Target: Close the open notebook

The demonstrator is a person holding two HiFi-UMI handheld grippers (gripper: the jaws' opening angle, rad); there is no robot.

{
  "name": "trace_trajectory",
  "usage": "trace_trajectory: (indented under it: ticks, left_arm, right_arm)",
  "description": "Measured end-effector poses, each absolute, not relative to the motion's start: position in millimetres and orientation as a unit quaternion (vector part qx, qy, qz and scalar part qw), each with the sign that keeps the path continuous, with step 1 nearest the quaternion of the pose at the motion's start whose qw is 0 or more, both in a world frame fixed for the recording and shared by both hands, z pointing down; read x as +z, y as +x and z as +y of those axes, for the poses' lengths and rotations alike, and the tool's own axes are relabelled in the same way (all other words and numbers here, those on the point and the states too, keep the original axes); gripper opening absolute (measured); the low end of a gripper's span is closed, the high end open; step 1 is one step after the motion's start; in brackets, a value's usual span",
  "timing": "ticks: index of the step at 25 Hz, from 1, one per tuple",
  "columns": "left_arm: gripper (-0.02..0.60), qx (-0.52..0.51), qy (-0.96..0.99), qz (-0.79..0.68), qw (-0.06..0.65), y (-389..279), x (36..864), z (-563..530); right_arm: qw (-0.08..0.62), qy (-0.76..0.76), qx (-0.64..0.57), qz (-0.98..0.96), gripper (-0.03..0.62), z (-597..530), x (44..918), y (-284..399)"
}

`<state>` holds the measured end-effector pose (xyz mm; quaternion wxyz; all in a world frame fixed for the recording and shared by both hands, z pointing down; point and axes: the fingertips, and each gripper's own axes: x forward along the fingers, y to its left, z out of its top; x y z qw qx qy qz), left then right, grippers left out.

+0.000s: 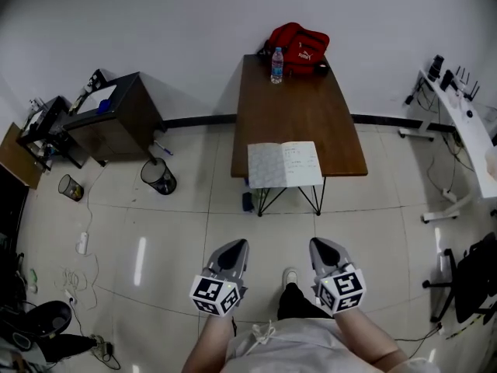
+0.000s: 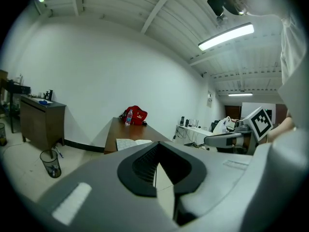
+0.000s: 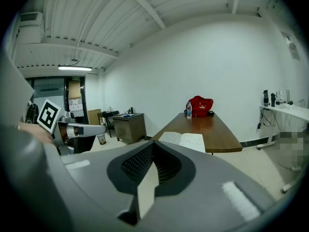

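The open notebook (image 1: 284,164) lies flat with its white pages up at the near end of a brown table (image 1: 299,107); it also shows as the notebook (image 2: 129,142) in the left gripper view and the notebook (image 3: 183,140) in the right gripper view. Both grippers are held low near the person's body, well short of the table. The left gripper (image 1: 237,245) (image 2: 157,144) has its jaws together with nothing between them. The right gripper (image 1: 322,243) (image 3: 152,143) is likewise shut and empty. Both point toward the table.
A red bag (image 1: 299,47) and a water bottle (image 1: 277,65) stand at the table's far end. A dark cabinet (image 1: 116,115) and a mesh bin (image 1: 158,176) are at the left. A white desk (image 1: 466,130) and a black chair (image 1: 474,278) are at the right.
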<state>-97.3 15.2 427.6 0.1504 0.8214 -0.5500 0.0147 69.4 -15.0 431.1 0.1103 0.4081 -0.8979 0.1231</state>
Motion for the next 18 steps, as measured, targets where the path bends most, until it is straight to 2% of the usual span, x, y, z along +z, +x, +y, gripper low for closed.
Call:
trace_trajectory:
  ticks: [10,18]
  left_arm:
    - [0.006,0.003,0.808,-0.56,0.182,-84,437,-123]
    - [0.006,0.047,0.777,-0.583,0.232,-101,493,-187]
  right_arm:
    - [0.133,0.384,0.149,-0.902,0.008,-155,447,80]
    - [0.161,0.355,0.188,-0.902,0.008,-220,488,65]
